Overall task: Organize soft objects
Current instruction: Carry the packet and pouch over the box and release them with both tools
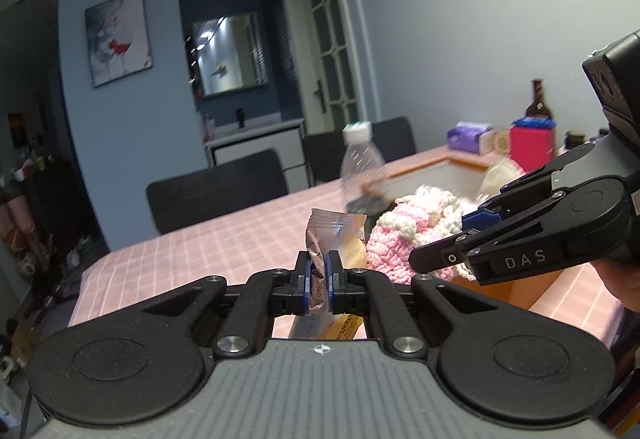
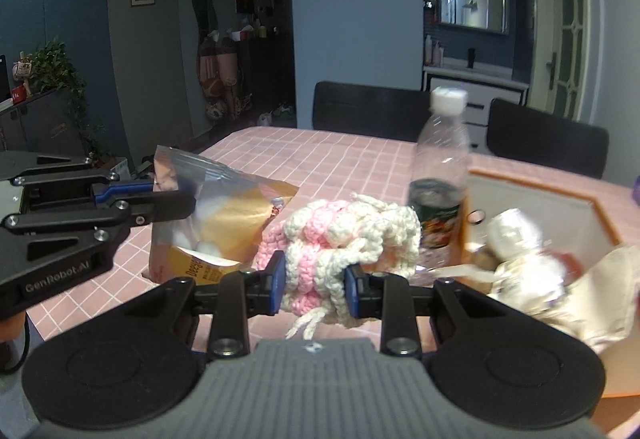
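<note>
My left gripper (image 1: 318,263) is shut on the crumpled top edge of a silver and orange snack bag (image 1: 336,229), which hangs above the pink checked table (image 1: 208,243). The right wrist view shows the same bag (image 2: 236,215) at the left, pinched by the left gripper (image 2: 172,195). My right gripper (image 2: 314,279) is shut on a pink and white crocheted piece (image 2: 352,235), its loose yarn ends dangling below the pads. From the left wrist, that crocheted piece (image 1: 400,231) sits just right of the bag, with the right gripper (image 1: 444,243) reaching in from the right.
A clear plastic bottle (image 2: 440,175) with a white cap stands behind the crochet. An orange-rimmed open box (image 2: 532,195) at the right holds cream cloth items (image 2: 520,239). A purple tissue pack (image 1: 468,135), a red box (image 1: 532,147) and a brown bottle (image 1: 538,99) stand beyond. Dark chairs (image 2: 368,107) line the far side.
</note>
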A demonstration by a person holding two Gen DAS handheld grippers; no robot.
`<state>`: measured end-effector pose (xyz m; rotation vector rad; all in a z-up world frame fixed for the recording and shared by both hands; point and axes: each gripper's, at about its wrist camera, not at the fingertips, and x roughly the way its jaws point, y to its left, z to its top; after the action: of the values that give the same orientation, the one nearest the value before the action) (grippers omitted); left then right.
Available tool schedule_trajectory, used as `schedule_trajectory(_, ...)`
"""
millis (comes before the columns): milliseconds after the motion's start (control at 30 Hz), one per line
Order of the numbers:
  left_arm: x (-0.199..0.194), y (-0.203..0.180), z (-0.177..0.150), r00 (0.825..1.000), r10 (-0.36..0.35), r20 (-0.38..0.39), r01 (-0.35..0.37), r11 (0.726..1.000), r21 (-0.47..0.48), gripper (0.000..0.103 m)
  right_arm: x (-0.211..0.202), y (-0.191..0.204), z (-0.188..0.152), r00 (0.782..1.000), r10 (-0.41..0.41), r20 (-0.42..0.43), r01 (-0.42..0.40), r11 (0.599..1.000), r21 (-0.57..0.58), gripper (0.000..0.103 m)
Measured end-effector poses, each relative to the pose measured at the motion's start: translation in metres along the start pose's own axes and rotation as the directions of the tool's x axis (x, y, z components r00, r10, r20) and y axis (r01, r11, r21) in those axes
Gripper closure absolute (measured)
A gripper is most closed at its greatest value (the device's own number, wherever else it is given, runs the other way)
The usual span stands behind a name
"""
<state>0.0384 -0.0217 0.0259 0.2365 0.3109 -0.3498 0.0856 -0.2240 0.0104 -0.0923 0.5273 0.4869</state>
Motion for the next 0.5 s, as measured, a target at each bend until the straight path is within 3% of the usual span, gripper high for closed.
schedule_trajectory(233, 0.006, -0.024, 0.032, 0.988, -0.120, 0.092, 0.118, 0.993, 0.026, 0.095, -0.034, -0.033, 0.011, 0.990, -0.141, 0.013, 0.142, 0.990, -0.024, 0.074)
schedule_trajectory(500, 0.038, -0.066, 0.074, 0.951, -0.268, 0.154, 0.261, 0.963, 0.062, 0.095, -0.053, -0.088, 0.021, 0.952, -0.305, -0.031, 0.304, 0.952, -0.040, 0.074)
